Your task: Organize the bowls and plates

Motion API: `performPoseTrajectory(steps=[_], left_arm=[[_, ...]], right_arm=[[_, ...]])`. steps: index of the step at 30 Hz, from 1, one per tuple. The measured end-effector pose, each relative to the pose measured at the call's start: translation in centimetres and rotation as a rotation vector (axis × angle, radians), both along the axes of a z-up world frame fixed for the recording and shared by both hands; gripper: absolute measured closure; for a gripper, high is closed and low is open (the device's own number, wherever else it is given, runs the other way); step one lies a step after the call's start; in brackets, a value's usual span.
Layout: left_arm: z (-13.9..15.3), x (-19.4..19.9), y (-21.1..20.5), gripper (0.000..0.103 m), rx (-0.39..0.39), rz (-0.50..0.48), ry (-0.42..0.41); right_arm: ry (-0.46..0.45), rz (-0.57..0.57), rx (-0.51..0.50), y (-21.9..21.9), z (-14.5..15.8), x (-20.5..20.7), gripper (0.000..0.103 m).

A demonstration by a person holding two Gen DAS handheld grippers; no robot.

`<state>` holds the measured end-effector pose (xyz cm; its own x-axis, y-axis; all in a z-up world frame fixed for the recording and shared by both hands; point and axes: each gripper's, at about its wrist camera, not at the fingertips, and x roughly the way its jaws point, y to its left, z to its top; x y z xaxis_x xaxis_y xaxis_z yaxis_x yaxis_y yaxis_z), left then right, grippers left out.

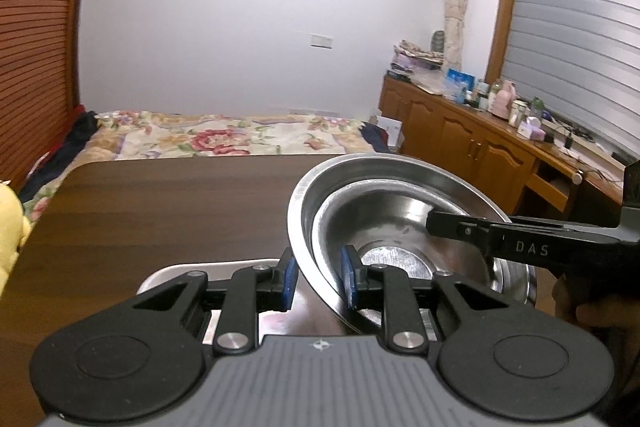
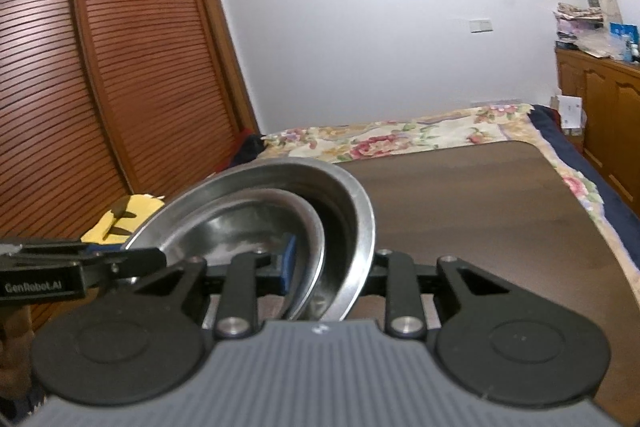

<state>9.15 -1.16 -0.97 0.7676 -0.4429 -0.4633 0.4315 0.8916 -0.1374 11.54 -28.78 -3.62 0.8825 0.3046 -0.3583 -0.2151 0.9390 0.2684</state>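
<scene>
Tabletop [image 1: 160,211]: bowl [image 1: 384,227] inside basin [image 1: 316,187]

Two steel bowls are nested, the small bowl [image 1: 384,223] inside the big bowl [image 1: 320,187]. Both are shiny and tilted, raised above the near right part of the dark table [image 1: 160,211]. A steel plate [image 1: 168,273] lies flat below, near left.

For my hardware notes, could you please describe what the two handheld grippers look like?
The left gripper and right gripper match: a ribbed grey body, black linkage arms with silver pivot screws, round black discs at the sides, and blue ribbed finger pads. Side-on, white lettering reads "DAS" on the right and "GenRobot.AI" on the left.
</scene>
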Motion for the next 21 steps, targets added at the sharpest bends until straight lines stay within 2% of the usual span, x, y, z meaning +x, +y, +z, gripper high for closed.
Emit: performPoseTrajectory(steps=[14, 21], left_arm=[[0.3, -1.2, 6.1, 0.078, 0.018, 0.117, 0.003], [-0.4, -1.0, 7.5, 0.078, 0.023, 0.151, 0.023]], right_arm=[[0.028, 0.13, -0.04, 5.8, 0.0, 0.8, 0.073], [0.045, 0.174, -0.068, 7.8, -0.2, 0.7, 0.073]])
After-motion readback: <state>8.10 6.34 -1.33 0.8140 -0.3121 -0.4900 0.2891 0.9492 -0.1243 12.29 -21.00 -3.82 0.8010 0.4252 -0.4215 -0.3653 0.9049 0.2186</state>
